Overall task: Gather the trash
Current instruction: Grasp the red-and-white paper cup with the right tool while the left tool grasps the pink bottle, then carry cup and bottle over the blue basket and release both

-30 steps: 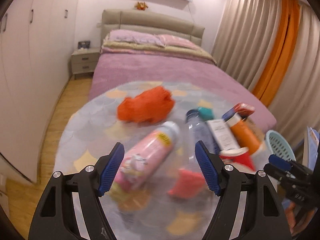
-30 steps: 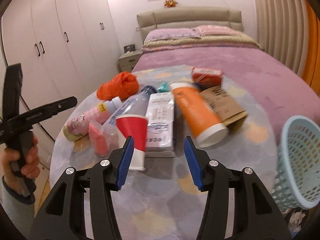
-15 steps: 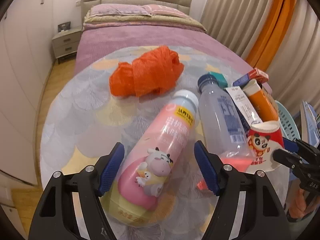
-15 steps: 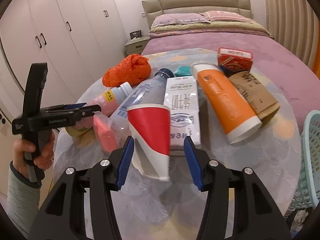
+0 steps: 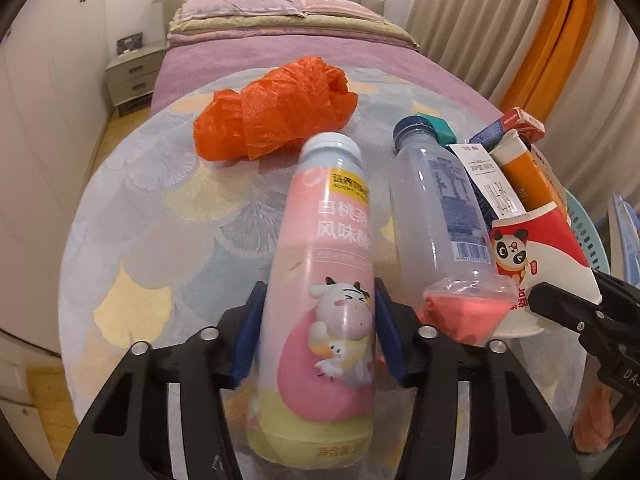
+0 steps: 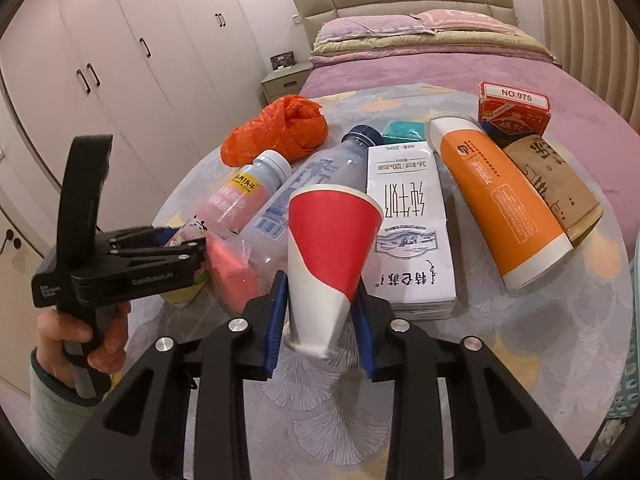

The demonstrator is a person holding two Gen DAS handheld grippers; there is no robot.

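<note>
The left gripper (image 5: 318, 320) pinches the lower body of a pink yogurt-drink bottle (image 5: 326, 280), its blue pads pressed against both sides; the bottle lies on the round tabletop (image 5: 160, 208) near its near-left edge, cap pointing toward the bed (image 5: 280, 40). The right gripper (image 6: 320, 316) clamps the narrow base of a red-and-white paper cup (image 6: 328, 248) lying on its side near the tabletop's near edge, mouth facing away.

The left wrist view alone shows the cow cartoon on the pink bottle and the panda printed on the cup (image 5: 532, 256). It also catches the rim of a pale blue basket (image 5: 588, 232) past the tabletop's right edge.

The right wrist view shows the person's left hand (image 6: 80, 332) around the left gripper's handle. It also lays out the whole row: a clear water bottle (image 6: 304, 188) just beside the pink one, a white milk carton (image 6: 412, 240), an orange tube (image 6: 496, 196), a brown paper cup (image 6: 556, 184) against the tube, and a red card box (image 6: 514, 114) toward the far right edge. In the left view most of these overlap behind the clear bottle.

A crumpled orange plastic bag (image 5: 276, 112) sits toward the far left edge, and a pink plastic packet (image 5: 464, 308) lies between the two held items, touching the clear bottle's base.
</note>
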